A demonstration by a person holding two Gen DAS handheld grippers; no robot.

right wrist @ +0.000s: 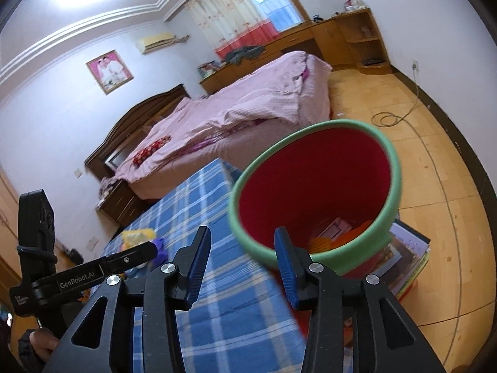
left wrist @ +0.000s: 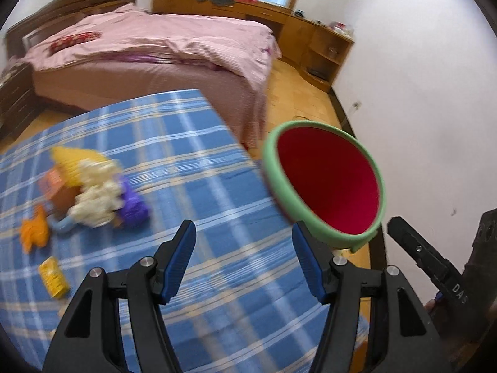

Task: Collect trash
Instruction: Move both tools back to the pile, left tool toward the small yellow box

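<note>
The red plastic bin with a green rim (right wrist: 313,199), centre-right in the right wrist view, already holds some orange and pale scraps at its bottom. A blurred heap of yellow, white and purple wrappers (left wrist: 90,192) remains at left on the blue checked tablecloth (left wrist: 217,186). The left gripper (left wrist: 243,261) and right gripper (right wrist: 240,262) are both spread and hold nothing. Motion blur hides what the scraps are.

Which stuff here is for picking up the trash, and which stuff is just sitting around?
For the job:
red bin with green rim
pile of wrappers on the blue plaid cloth
small yellow packet
left gripper, open
right gripper, open

Just around:
pink bed
stack of books
wooden cabinets
framed photo
</note>
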